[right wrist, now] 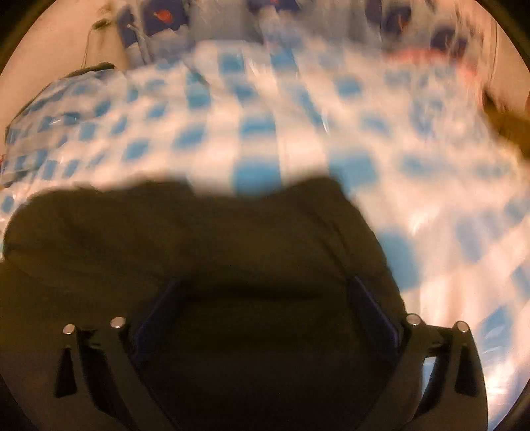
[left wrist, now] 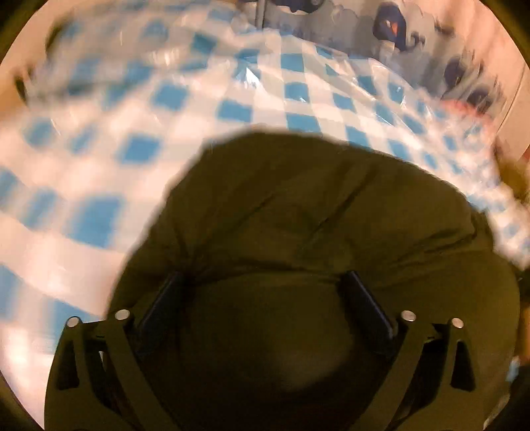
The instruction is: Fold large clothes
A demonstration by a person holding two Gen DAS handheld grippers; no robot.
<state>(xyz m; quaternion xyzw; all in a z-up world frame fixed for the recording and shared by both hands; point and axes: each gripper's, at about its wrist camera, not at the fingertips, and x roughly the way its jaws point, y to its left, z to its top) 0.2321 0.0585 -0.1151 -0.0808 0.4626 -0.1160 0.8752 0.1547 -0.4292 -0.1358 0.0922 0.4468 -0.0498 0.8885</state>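
A large dark olive garment (left wrist: 298, 199) lies bunched on a blue-and-white checked tablecloth (left wrist: 165, 99) under clear plastic. My left gripper (left wrist: 263, 275) points down onto it with its jaws wide apart. The cloth bulges up between the fingers (left wrist: 367, 301), and creases run from the left fingertip. In the right wrist view the same garment (right wrist: 165, 232) fills the lower half over the checked cloth (right wrist: 265, 132). My right gripper (right wrist: 265, 280) stands over it with jaws spread as wide as they go. Fabric lies between and beneath the pads without being pinched. Both views are blurred.
Behind the table hangs a pale fabric with dark blue prints (left wrist: 391, 26). A pink-red item (right wrist: 427, 54) lies at the table's far right. A dark object (right wrist: 89, 70) rests at the far left edge. A thin upright pole (left wrist: 260, 13) rises at the back.
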